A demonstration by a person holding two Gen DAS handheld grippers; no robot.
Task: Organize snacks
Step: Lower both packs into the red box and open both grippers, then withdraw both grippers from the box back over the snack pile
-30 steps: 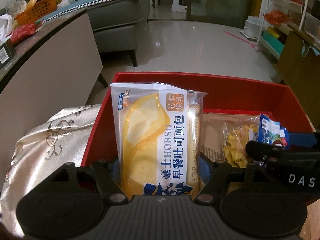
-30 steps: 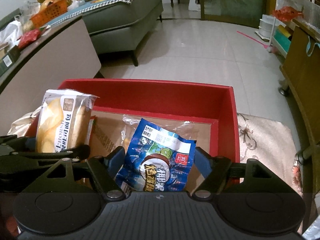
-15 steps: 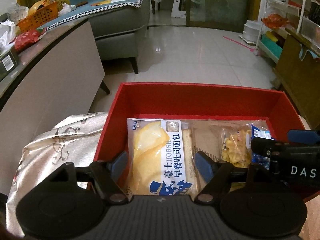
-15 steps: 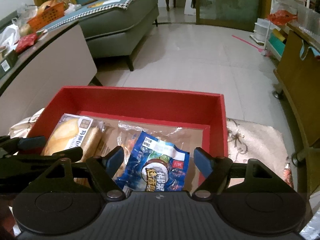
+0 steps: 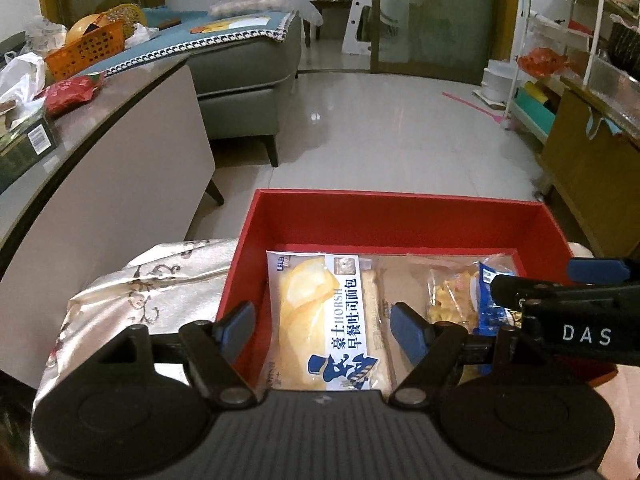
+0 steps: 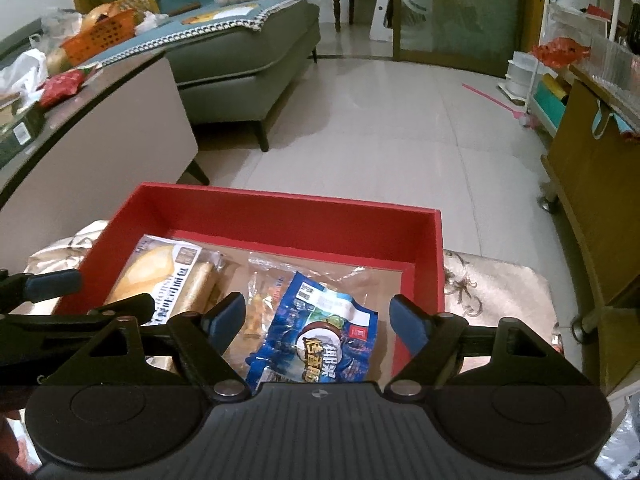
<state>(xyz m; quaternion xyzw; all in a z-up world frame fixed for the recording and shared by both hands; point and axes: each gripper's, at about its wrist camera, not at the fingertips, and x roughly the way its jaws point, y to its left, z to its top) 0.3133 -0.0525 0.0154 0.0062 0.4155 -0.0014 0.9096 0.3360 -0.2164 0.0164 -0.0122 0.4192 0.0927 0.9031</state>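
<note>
Red box (image 5: 384, 216) sits on a silky cloth (image 5: 132, 292) over the worktop, with three snacks flat on its floor. Below and between the spread jaws of the left gripper (image 5: 324, 326) lies the bread pack (image 5: 324, 320), untouched by either blue pad. Right of those jaws rests a clear bag (image 5: 448, 296) of yellow snacks. Beneath the right gripper (image 6: 318, 316) lies the blue packet (image 6: 320, 336); its jaws are opening, and the packet between them is free of both pads.
</note>
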